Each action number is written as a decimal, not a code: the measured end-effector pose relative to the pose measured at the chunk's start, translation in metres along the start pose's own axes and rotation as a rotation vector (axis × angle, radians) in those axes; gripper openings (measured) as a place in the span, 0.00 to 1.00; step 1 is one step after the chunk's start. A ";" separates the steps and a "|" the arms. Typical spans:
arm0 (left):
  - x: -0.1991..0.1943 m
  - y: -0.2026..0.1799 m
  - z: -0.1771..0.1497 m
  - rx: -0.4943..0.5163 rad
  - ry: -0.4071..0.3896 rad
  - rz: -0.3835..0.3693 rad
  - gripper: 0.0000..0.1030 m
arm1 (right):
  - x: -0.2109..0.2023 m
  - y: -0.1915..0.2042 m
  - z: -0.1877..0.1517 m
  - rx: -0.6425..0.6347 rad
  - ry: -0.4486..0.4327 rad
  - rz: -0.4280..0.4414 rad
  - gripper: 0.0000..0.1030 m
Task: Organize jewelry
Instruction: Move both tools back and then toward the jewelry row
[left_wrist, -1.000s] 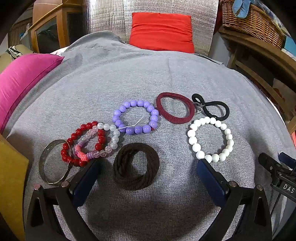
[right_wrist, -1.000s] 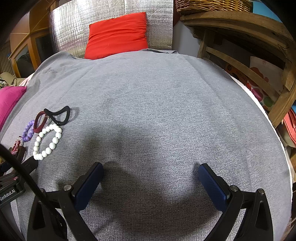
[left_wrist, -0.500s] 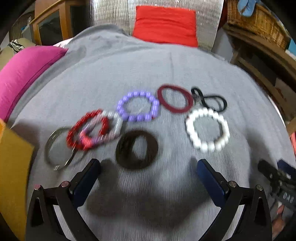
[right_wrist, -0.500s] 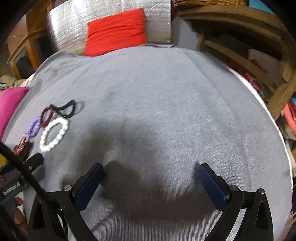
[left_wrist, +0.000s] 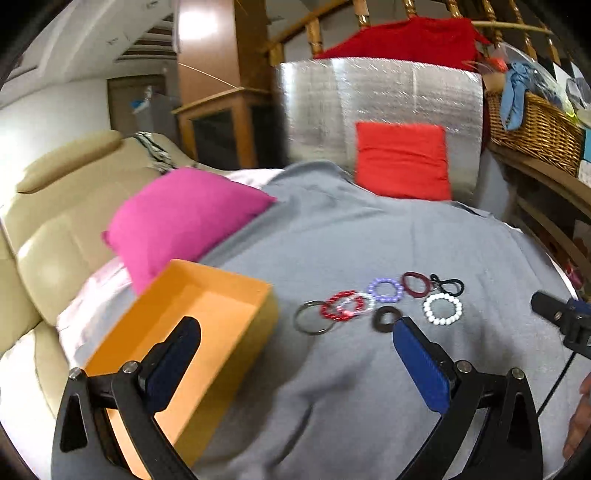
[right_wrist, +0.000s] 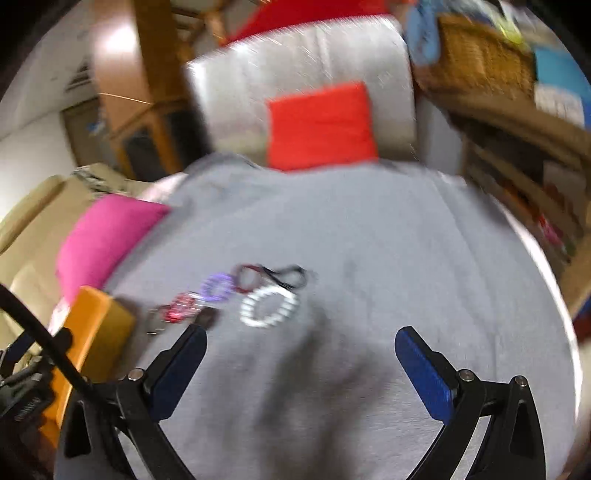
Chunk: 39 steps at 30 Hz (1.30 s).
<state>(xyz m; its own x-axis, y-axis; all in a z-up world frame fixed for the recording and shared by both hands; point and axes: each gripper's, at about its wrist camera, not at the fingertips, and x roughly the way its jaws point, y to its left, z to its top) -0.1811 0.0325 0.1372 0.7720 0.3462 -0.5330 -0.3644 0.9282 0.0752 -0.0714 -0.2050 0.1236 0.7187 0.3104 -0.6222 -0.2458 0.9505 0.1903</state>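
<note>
Ahead, our brown hair tie (left_wrist: 386, 319) lies just beyond the left gripper (left_wrist: 295, 363)'s right fingertip; both grippers' fingers spread, empty.

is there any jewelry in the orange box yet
No: in the left wrist view the orange box shows only its bare inside, while the white bead bracelet and the other pieces lie on the grey cloth.

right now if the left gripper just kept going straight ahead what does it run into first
Probably the grey cloth itself, just left of the bracelets. The left gripper is open and empty; the metal bangle and red bead bracelet lie closest to that line. Depth is uncertain through the fisheye.
</note>
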 end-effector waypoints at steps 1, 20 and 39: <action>-0.009 0.004 -0.001 0.006 -0.009 0.003 1.00 | -0.012 0.011 -0.001 -0.039 -0.035 0.008 1.00; -0.002 0.057 -0.010 -0.029 -0.064 0.025 1.00 | -0.052 0.082 -0.020 -0.202 -0.193 -0.025 1.00; 0.009 0.060 -0.011 -0.046 -0.029 0.042 1.00 | -0.021 0.063 -0.023 -0.124 -0.115 -0.004 1.00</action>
<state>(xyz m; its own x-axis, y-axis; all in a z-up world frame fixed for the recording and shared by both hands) -0.2020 0.0899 0.1274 0.7699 0.3890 -0.5060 -0.4197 0.9058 0.0578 -0.1174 -0.1519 0.1313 0.7877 0.3132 -0.5305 -0.3160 0.9446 0.0884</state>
